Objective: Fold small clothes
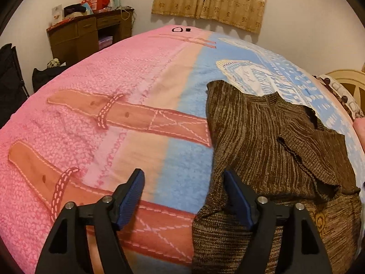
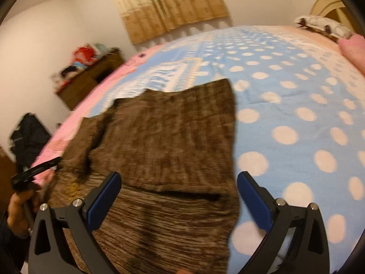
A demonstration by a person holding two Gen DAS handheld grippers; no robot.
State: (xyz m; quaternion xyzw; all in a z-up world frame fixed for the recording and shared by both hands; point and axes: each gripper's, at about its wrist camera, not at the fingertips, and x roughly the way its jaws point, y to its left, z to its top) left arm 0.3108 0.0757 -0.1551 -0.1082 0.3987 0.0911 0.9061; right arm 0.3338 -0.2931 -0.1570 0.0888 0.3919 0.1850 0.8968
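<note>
Over in the upper left of the left wrist view, a dark wooden desk is standing against the wall, with red packets and other clutter piled on top. Below it, a pink and blue blanket printed with strap shapes is covering the bed and filling most of the frame. At the bottom centre the left gripper is hovering with its blue-padded fingers spread apart and nothing between them; one finger is lying over the bare blanket, the other over the left edge of the brown knit garment. That garment is lying on the blanket in the right half of the frame, partly folded over itself, with a flap doubled back at the right. Above it, a patterned curtain is hanging at top centre.

In the right wrist view, which is blurred, a hand at the lower left is holding the other tool. The brown knit garment is stretching from bottom centre toward the middle, lying flat on the polka-dot part of the blanket. The right gripper is standing wide open over the garment's near end, gripping nothing.
</note>
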